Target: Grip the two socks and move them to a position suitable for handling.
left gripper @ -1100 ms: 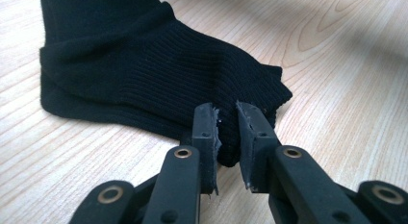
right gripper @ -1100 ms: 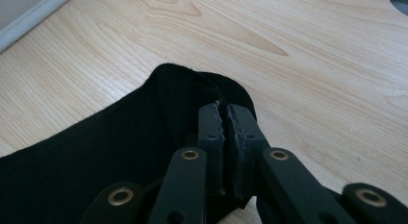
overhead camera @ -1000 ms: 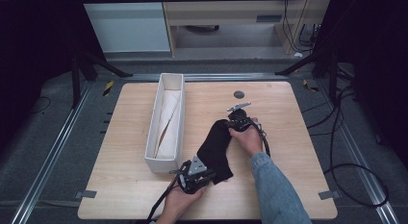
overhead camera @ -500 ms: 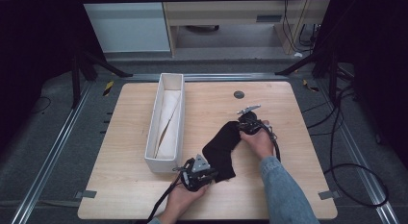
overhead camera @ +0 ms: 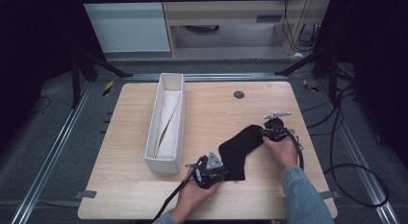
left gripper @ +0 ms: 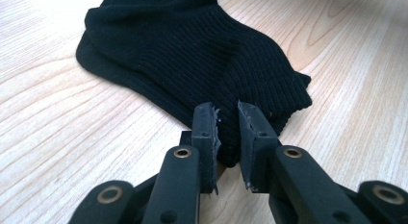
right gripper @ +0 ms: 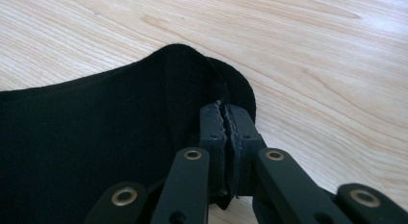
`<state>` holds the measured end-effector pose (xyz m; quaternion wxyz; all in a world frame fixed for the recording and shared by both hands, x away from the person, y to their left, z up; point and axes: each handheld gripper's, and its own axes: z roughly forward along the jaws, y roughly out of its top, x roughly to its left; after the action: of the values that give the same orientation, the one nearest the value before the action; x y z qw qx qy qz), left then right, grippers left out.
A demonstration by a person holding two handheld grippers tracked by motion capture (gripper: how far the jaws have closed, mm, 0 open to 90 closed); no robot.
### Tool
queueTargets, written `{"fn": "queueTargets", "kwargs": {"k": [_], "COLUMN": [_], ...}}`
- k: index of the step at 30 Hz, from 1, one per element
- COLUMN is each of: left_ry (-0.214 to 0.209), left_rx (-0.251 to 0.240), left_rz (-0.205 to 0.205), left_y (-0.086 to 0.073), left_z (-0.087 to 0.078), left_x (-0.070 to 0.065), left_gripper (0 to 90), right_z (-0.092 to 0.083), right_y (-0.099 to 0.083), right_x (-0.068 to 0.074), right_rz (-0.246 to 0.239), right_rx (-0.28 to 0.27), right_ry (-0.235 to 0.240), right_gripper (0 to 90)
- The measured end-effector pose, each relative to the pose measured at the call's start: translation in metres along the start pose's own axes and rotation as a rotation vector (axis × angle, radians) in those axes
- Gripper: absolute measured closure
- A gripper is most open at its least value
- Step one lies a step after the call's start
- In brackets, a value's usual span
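Observation:
A black ribbed sock (overhead camera: 240, 149) lies stretched slantwise across the wooden table (overhead camera: 211, 108), right of the middle. My left gripper (overhead camera: 222, 172) is at the sock's near, lower end; in the left gripper view the sock (left gripper: 192, 56) runs away from the left gripper (left gripper: 228, 123), whose jaws pinch a fold of its edge. My right gripper (overhead camera: 263, 133) is at the far, upper right end. In the right gripper view the right gripper (right gripper: 224, 113) is shut on the rounded tip of the sock (right gripper: 96, 137).
A long white box (overhead camera: 166, 120) stands on the left half of the table with a cream cloth (overhead camera: 167, 113) lying inside it. A small dark round disc (overhead camera: 239, 94) sits in the tabletop at the back. Cables trail off the table's right side.
My right gripper has moved to the right with the sock's end, pulling the bunched sock out longer and flatter. My left gripper has shifted a little to the right with the other end.

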<state>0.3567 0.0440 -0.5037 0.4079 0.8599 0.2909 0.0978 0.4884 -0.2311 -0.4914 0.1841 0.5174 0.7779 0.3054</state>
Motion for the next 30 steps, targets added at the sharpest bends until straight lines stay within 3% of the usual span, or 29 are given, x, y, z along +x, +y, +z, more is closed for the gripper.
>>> {"fn": "queueTargets", "kwargs": {"k": [13, 20, 25, 30], "left_ry": [-0.016, -0.014, -0.032, -0.041], "left_rx": [-0.008, -0.022, -0.039, -0.043], "left_rz": [0.000, 0.003, 0.010, 0.018], "left_y": [0.000, 0.000, 0.001, 0.001], "left_z": [-0.003, -0.004, -0.008, -0.013], "left_x": [-0.003, -0.004, -0.006, -0.008], "left_gripper": [76.4, 67.4, 64.8, 64.7], "right_z": [0.001, -0.011, -0.021, -0.017], "right_y": [0.001, 0.008, 0.010, 0.009], "right_x": [-0.001, 0.003, 0.003, -0.001], "right_rz": [-0.002, 0.024, 0.013, 0.014], "right_rx": [-0.029, -0.113, -0.143, -0.121], "right_ry": [0.005, -0.024, -0.019, -0.023], "right_gripper": [83.2, 58.3, 60.3, 63.4]}}
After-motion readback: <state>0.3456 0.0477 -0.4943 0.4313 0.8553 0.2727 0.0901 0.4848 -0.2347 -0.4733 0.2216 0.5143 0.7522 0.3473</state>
